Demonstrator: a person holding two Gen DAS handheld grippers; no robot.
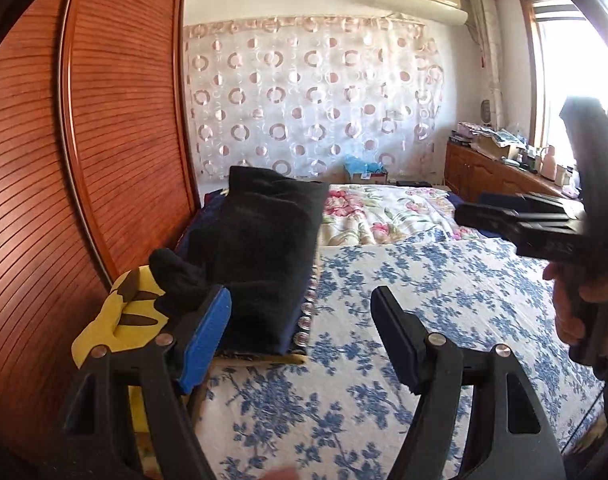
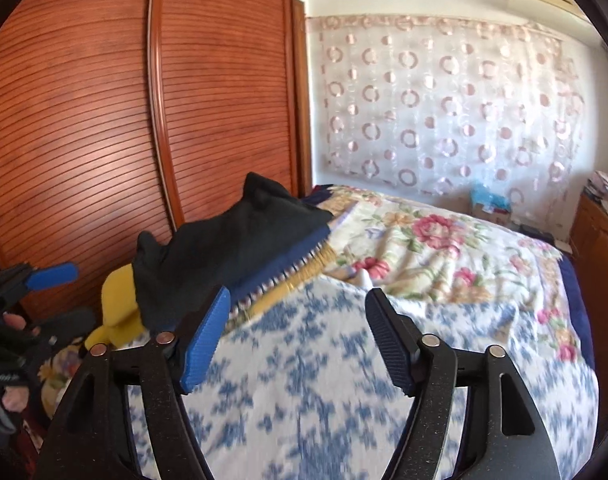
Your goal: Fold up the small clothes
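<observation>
A black garment (image 1: 259, 248) lies draped over a pillow at the bed's left side, also in the right wrist view (image 2: 223, 252). A yellow piece with brown marks (image 1: 119, 320) lies beside it, seen too in the right wrist view (image 2: 117, 304). My left gripper (image 1: 304, 332) is open and empty above the blue-flowered sheet (image 1: 404, 320). My right gripper (image 2: 295, 340) is open and empty above the same sheet (image 2: 304, 380). The right gripper shows at the right of the left wrist view (image 1: 464, 212); the left gripper shows at the left of the right wrist view (image 2: 67, 292).
A wooden slatted wardrobe (image 1: 103, 120) stands close along the bed's left side. A pink-flowered quilt (image 1: 384, 208) covers the far half of the bed. A wooden cabinet (image 1: 488, 172) with clutter stands at the right under the window. A curtain with rings (image 1: 312, 96) hangs at the back.
</observation>
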